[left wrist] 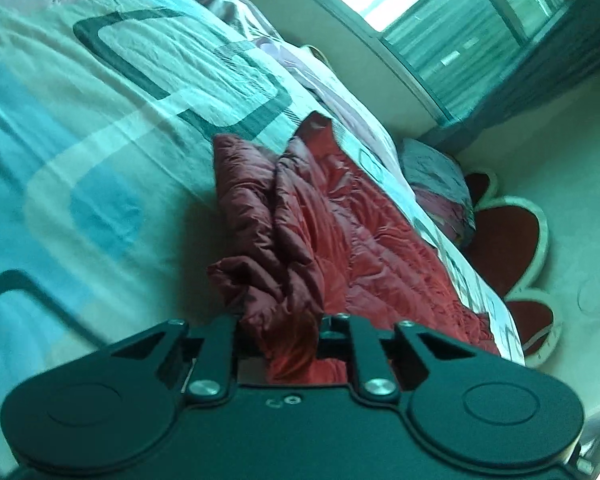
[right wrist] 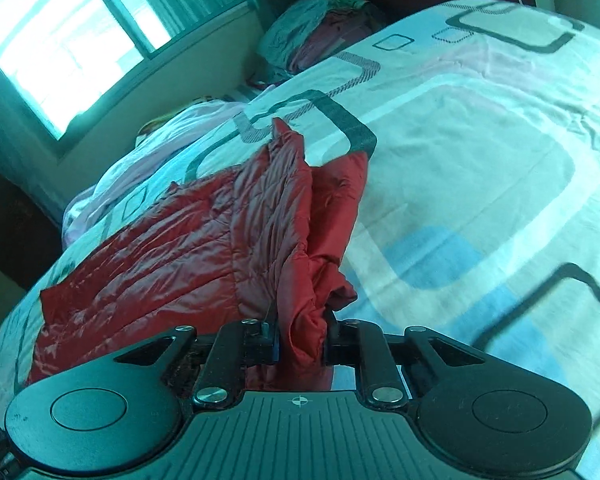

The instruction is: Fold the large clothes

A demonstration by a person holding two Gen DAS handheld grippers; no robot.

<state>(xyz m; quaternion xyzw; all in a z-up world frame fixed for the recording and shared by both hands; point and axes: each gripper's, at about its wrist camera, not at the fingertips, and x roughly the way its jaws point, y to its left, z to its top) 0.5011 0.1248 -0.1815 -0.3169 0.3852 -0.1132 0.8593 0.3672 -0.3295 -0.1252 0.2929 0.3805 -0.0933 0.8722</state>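
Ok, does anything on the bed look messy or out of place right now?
The red quilted jacket isn't flat: its edge is bunched into crumpled ridges where the left gripper and right gripper pinch it. The bedsheet looks fine.

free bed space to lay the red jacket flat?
Bare sheet spreads from the red jacket toward the bed's middle. Crowded along the window-side edge: pale bedding and a clothes pile. Both the left gripper and right gripper pinch the jacket.
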